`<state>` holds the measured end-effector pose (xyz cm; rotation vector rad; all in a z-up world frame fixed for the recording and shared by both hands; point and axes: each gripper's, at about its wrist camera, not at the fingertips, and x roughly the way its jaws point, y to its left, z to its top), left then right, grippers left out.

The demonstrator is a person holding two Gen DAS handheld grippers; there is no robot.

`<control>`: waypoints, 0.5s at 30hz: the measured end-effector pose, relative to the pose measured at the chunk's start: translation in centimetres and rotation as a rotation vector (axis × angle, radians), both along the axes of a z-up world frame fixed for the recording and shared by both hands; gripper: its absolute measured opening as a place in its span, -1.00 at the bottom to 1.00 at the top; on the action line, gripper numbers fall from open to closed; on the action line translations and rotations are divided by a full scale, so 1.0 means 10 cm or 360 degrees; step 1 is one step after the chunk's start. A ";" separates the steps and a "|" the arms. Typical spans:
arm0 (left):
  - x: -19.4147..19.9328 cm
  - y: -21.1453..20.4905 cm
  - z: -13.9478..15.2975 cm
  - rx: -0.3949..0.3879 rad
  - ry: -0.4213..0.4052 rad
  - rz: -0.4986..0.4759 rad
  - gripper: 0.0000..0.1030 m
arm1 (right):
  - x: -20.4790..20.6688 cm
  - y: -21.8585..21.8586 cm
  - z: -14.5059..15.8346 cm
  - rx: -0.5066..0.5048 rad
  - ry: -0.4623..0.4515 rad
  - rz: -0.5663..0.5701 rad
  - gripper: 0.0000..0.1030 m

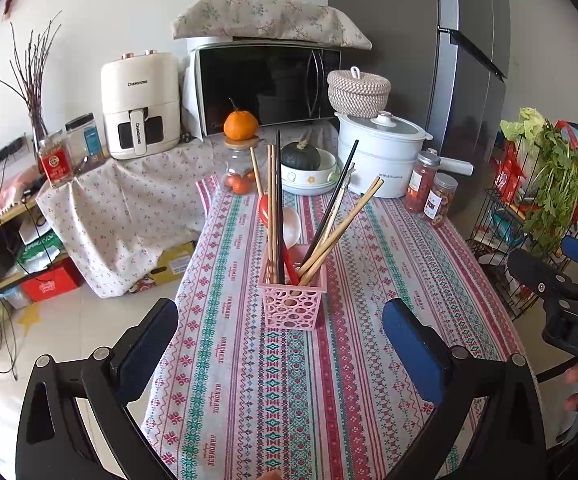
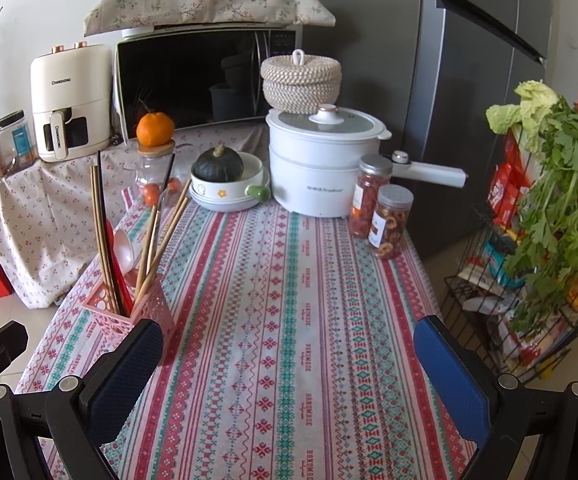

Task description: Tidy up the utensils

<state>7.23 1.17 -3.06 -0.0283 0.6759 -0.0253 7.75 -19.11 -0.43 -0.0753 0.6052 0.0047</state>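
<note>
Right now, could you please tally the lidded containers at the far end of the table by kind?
Jars: 3
White pot: 1
Woven basket, sitting on the pot's lid: 1
Total: 5
</note>
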 end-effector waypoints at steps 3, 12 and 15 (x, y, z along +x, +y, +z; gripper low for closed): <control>0.01 0.00 0.00 0.0002 0.0001 0.0005 1.00 | 0.00 0.00 0.01 -0.0001 -0.0003 0.0000 1.00; 0.01 0.00 -0.01 0.0006 0.0003 0.0006 1.00 | -0.02 -0.02 0.03 0.0014 -0.0011 -0.0008 1.00; 0.01 0.00 -0.01 0.0010 0.0003 0.0004 1.00 | -0.02 -0.02 0.03 0.0018 -0.0009 -0.0010 1.00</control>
